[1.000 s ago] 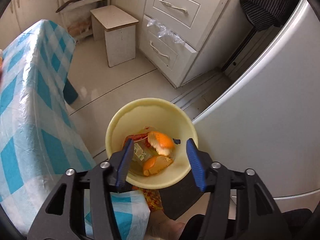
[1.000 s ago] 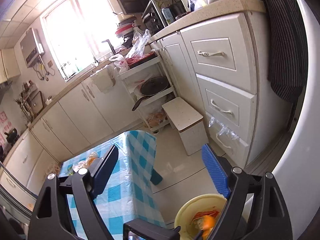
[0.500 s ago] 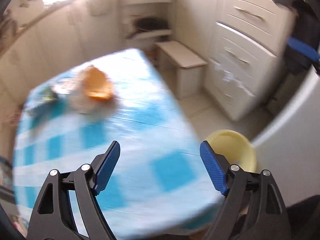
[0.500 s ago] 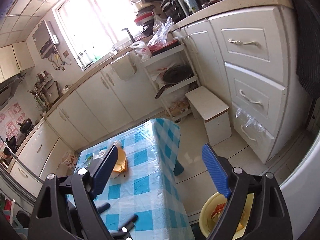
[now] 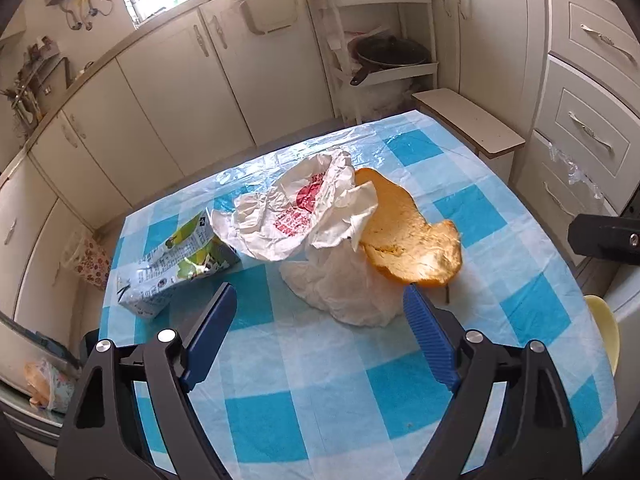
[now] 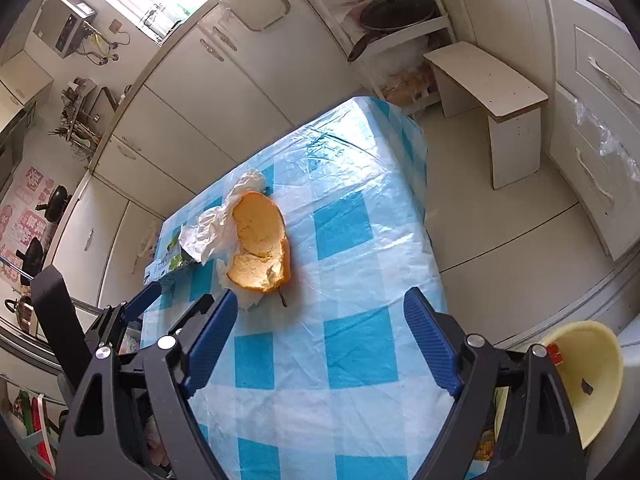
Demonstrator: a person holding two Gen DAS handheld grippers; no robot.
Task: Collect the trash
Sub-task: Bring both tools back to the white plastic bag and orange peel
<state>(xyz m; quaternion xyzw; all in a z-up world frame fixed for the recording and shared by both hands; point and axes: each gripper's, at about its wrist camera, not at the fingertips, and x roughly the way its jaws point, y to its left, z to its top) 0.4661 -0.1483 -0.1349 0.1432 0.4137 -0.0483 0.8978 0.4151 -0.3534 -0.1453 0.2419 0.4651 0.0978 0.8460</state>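
On the blue-checked table [image 5: 360, 400] lie a large orange peel [image 5: 408, 236], a crumpled white plastic bag with red print [image 5: 304, 208], a white tissue wad [image 5: 344, 288] and a flattened green-white carton [image 5: 176, 264]. My left gripper [image 5: 320, 332] is open and empty, just short of the tissue wad. My right gripper [image 6: 320, 332] is open and empty above the table, with the peel [image 6: 260, 248] ahead to its left. The yellow bin [image 6: 580, 380] stands on the floor by the table's right edge and holds some trash; its rim shows in the left wrist view [image 5: 604, 332].
A small white stool [image 6: 492, 92] stands on the floor beyond the table. White cabinets [image 5: 168, 92] line the back wall, drawers [image 5: 592, 128] the right. A shelf rack holds a black pan [image 5: 388, 56]. The left gripper's body [image 6: 132, 312] shows in the right wrist view.
My left gripper has swung from above the yellow bin to the table, facing the trash pile, and opened wider. My right gripper has tilted down toward the table.
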